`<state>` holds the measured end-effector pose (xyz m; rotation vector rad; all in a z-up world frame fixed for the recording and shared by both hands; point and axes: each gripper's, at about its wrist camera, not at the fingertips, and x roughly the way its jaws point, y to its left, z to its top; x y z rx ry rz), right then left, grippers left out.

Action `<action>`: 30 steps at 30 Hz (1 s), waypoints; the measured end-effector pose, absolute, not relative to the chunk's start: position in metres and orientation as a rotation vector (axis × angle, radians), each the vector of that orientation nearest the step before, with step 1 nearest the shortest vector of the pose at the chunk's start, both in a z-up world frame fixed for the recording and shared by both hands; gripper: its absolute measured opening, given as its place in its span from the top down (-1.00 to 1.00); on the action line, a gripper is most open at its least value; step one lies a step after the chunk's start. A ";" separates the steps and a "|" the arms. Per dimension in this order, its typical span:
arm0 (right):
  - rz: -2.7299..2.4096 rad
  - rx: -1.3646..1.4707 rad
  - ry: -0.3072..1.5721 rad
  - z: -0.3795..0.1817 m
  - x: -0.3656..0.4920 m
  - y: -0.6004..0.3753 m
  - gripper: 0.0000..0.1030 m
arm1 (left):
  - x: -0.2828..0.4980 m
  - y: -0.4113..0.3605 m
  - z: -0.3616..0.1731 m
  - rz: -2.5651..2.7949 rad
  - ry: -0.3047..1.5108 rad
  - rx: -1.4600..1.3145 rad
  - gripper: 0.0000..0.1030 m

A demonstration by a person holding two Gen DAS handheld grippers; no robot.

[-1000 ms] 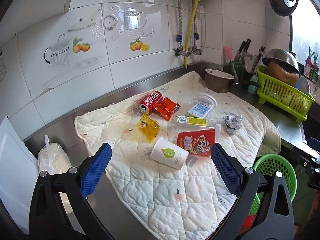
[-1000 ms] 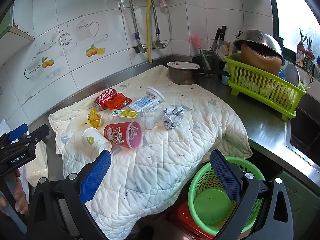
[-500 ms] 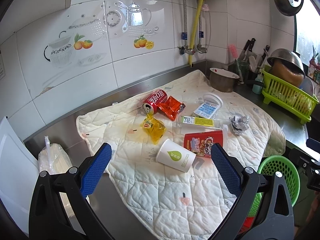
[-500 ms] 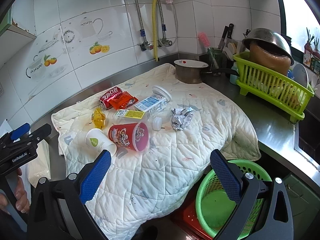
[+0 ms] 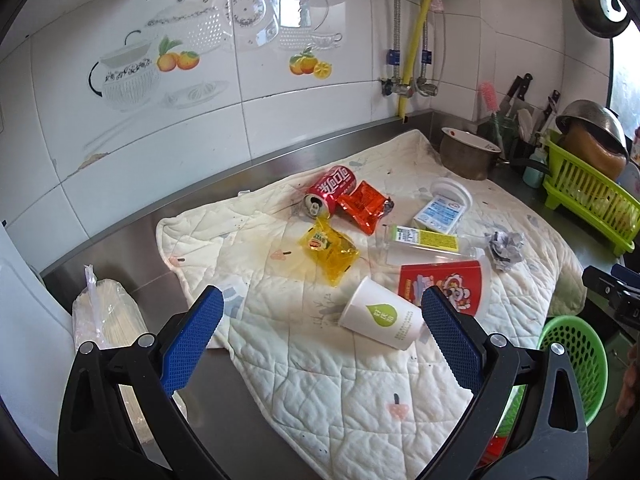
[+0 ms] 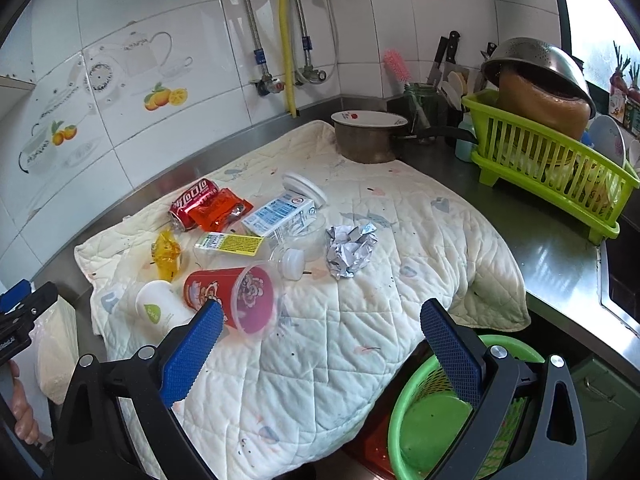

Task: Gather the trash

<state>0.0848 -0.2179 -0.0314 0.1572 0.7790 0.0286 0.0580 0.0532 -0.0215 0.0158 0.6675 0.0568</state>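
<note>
left hand-held gripper [image 5: 318, 338] is hovering wide and empty over the near edge of the quilted cloth [image 5: 360, 400] on the bench [image 5: 120, 256], white paper cup [image 5: 380, 318] sitting just ahead between its fingers, likely first pick. right hand-held gripper [image 6: 320, 344] is also gaping wide, holding nothing. trash is lying clustered mid-cloth: cup tipped on its side, long axis running left-right, mouth facing left in the left view; red cup [image 6: 234, 294] touching it, mouth toward the right camera; soda can [image 5: 330, 192] lying down at the back, opening pointing near-left. green basket [image 6: 436, 416] is waiting below the bench edge, probably the bin.
</note>
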 end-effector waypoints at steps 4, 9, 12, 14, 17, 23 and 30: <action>0.064 0.144 0.794 -0.038 0.096 -0.206 -0.86 | 0.067 0.066 -0.031 0.076 0.695 0.004 -0.89; 0.113 0.126 0.817 -0.046 0.109 -0.186 -0.86 | 0.077 0.078 -0.040 0.077 0.721 -0.015 -0.77; 0.142 0.121 0.830 -0.050 0.112 -0.177 -0.86 | 0.083 0.078 -0.045 0.027 0.730 -0.028 -0.69; 0.158 0.117 0.836 -0.052 0.114 -0.171 -0.85 | 0.088 0.076 -0.050 -0.020 0.733 -0.030 -0.63; 0.173 0.118 0.846 -0.056 0.116 -0.166 -0.85 | 0.100 0.070 -0.063 -0.134 0.756 -0.041 -0.56; 0.188 0.131 0.875 -0.066 0.122 -0.162 -0.79 | 0.136 0.065 -0.098 -0.323 0.828 -0.079 -0.41; 0.221 0.152 0.908 -0.077 0.132 -0.154 -0.59 | 0.173 0.063 -0.134 -0.472 0.916 -0.143 -0.41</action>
